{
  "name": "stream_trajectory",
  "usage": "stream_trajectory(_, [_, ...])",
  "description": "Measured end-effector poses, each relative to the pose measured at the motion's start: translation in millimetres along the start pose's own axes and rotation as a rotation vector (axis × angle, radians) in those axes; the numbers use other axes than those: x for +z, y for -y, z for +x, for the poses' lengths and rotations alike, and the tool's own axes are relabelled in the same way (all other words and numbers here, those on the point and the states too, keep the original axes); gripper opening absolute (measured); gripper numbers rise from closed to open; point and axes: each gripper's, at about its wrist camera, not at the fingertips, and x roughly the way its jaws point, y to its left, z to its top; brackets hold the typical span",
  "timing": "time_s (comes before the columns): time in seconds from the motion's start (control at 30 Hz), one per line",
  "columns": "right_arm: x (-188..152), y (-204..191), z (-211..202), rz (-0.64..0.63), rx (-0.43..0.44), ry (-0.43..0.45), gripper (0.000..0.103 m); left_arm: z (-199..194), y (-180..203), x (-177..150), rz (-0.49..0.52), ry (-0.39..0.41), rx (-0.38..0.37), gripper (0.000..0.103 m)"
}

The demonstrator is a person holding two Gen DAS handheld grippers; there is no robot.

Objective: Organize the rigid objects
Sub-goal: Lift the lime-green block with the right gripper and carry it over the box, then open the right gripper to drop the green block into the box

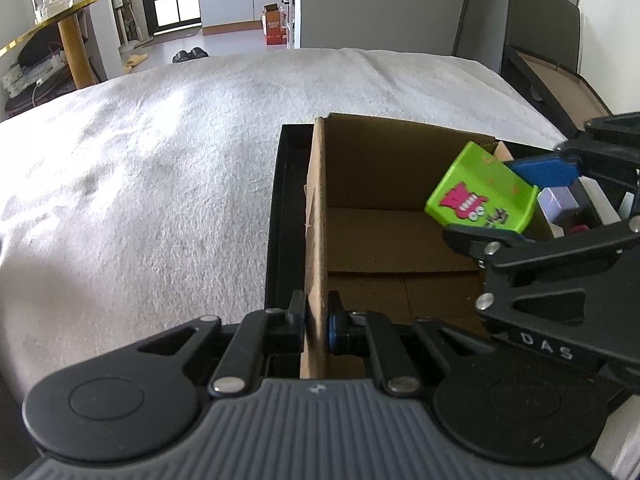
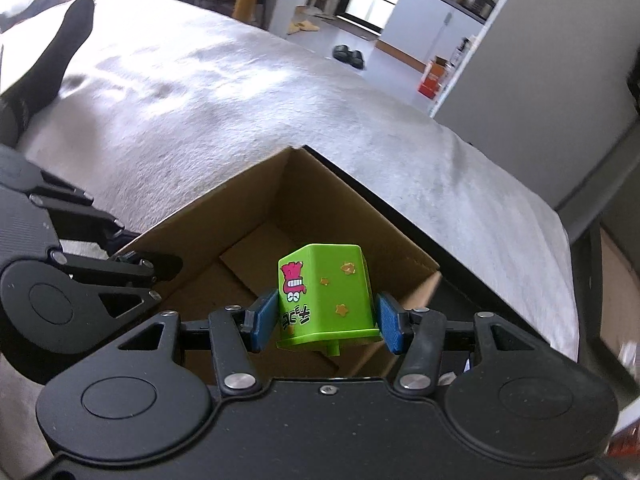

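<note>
We are pinching the cardboard box (image 1: 384, 216) wall with the left gripper (image 1: 316, 320) while our right gripper (image 2: 326, 322), jaws holding the green container (image 2: 326, 292), is hanging over the box's bare floor (nothing packed yet).

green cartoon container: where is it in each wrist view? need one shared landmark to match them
Left wrist: green container sits right of centre, tilted, above the inside of the cardboard box, with the right gripper around it.
Right wrist: green container is lower centre, upside down between the blue pads, over the box interior.
Shared landmark: the cardboard box, whose wall the left gripper pinches.
</note>
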Motion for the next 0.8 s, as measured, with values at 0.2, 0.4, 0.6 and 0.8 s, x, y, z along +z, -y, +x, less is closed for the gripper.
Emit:
stream_trajectory(0.2, [5, -8, -1, -0.09, -0.001, 0.083, 0.052, 1, 1, 0, -0.001, 0.0, 0.003, 0.009])
stream_trajectory(0.4, [5, -13, -2, -0.152, -0.059, 0.144, 0.067, 2, 1, 0, -0.008, 0.003, 0.0, 0.01])
stream_trajectory(0.6, [-3, -1, -14, -0.084, -0.029, 0.128, 0.067, 4, 3, -1, 0.005, 0.0, 0.011, 0.01])
stream_trajectory(0.8, [-19, 16, -28, 0.035, -0.005, 0.102, 0.067, 2, 6, -2, 0.018, 0.001, 0.017, 0.01])
